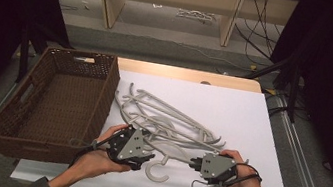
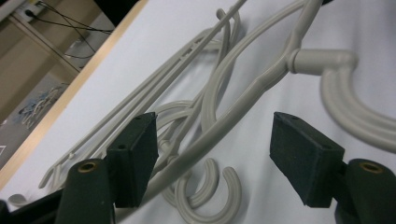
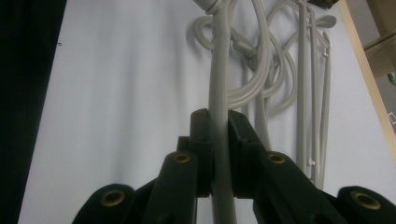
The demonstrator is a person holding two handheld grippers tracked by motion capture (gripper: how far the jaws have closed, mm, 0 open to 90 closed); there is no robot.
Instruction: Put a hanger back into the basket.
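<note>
A pile of grey plastic hangers [image 1: 170, 119] lies on the white table cover [image 1: 238, 105]. One hanger [image 1: 173, 151] at the front of the pile has its hook [image 1: 157, 172] pointing toward the near edge. My right gripper [image 1: 192, 163] is shut on one arm of this hanger [image 3: 219, 70], which runs straight out between its jaws [image 3: 218, 119]. My left gripper [image 1: 145, 158] is open, its pads on either side of the hanger's other arm [image 2: 252, 93] without touching it [image 2: 215, 129]. The hook [image 2: 345, 107] curves off to the right in the left gripper view.
A dark brown wicker basket [image 1: 104, 89] with nothing in it stands at the table's left, close to the pile. Wooden table edge [image 1: 188, 74] runs along the back. Cables [image 1: 260, 32] and shelving legs stand on the floor beyond.
</note>
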